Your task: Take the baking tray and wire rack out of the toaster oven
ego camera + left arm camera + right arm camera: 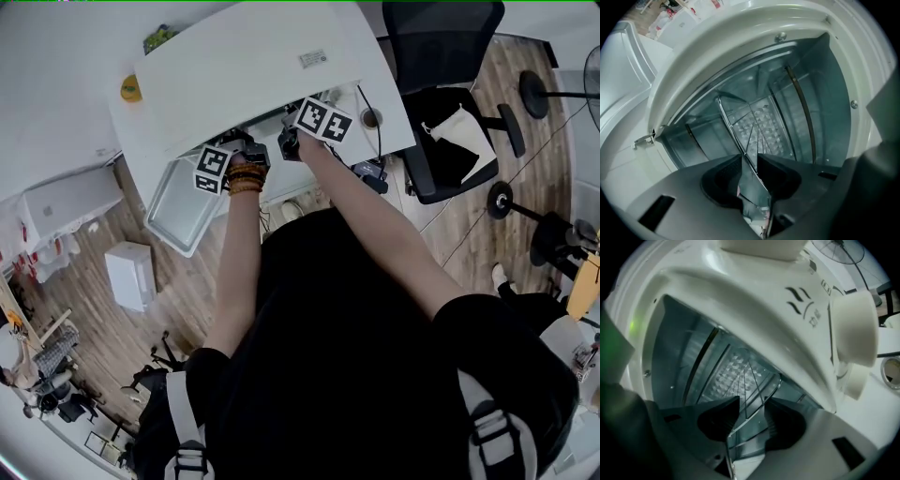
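The white toaster oven point(253, 66) stands on a white table with its mouth towards me. Both grippers reach into its opening point(740, 61). The wire rack point(757, 126) lies inside, in front of the embossed back wall. My left gripper point(750, 161) point(253, 152) is shut on the rack's front edge near the left. My right gripper point(752, 404) point(289, 142) stands open with a wire of the rack point(740, 376) running through the gap. A shiny shallow metal panel point(183, 211) lies left of my left hand. I cannot tell whether it is the baking tray or the oven door.
The oven's white knobs point(853, 329) sit right of the opening. A door hinge point(644, 139) shows at the opening's left. A black office chair point(441, 84) stands to the right, a white box point(131, 274) on the wood floor to the left, and a dumbbell point(502, 199) further right.
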